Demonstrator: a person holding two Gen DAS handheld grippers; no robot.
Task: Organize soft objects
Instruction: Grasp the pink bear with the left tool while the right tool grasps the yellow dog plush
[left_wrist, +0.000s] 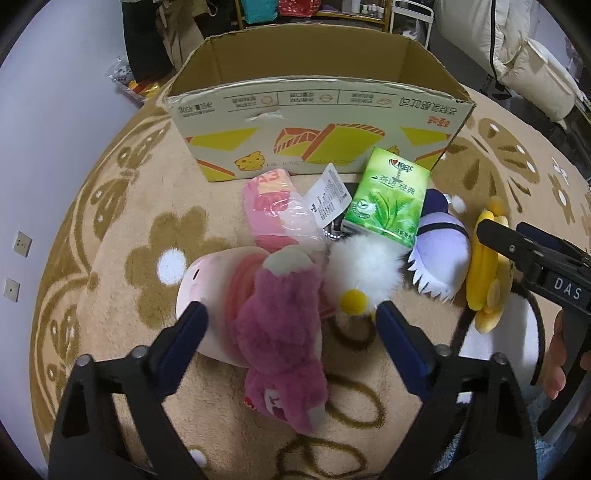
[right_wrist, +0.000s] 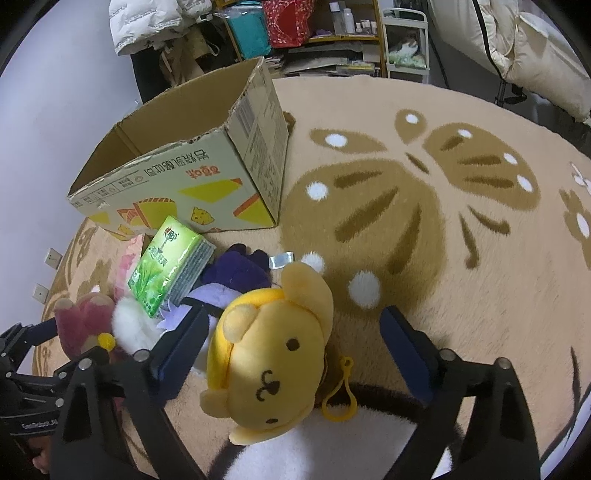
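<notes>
A magenta plush bear (left_wrist: 280, 332) lies on the rug between the fingers of my left gripper (left_wrist: 291, 317), which is open; neither pad touches it. A pale pink plush (left_wrist: 207, 280) sits under and left of it, and a white fluffy toy (left_wrist: 365, 273) with a yellow pompom lies to its right. My right gripper (right_wrist: 293, 325) is open around a yellow bear plush (right_wrist: 273, 354) with a yellow clip; the right pad stands clear of it. An open cardboard box (left_wrist: 317, 122) (right_wrist: 177, 177) stands behind the pile.
A green tissue pack (left_wrist: 388, 199) (right_wrist: 166, 266) leans on a purple plush (left_wrist: 443, 251) (right_wrist: 236, 273). A pink wrapped packet (left_wrist: 273, 206) with a paper tag lies before the box. All rest on a beige patterned rug (right_wrist: 443, 221). Shelves and bedding stand behind.
</notes>
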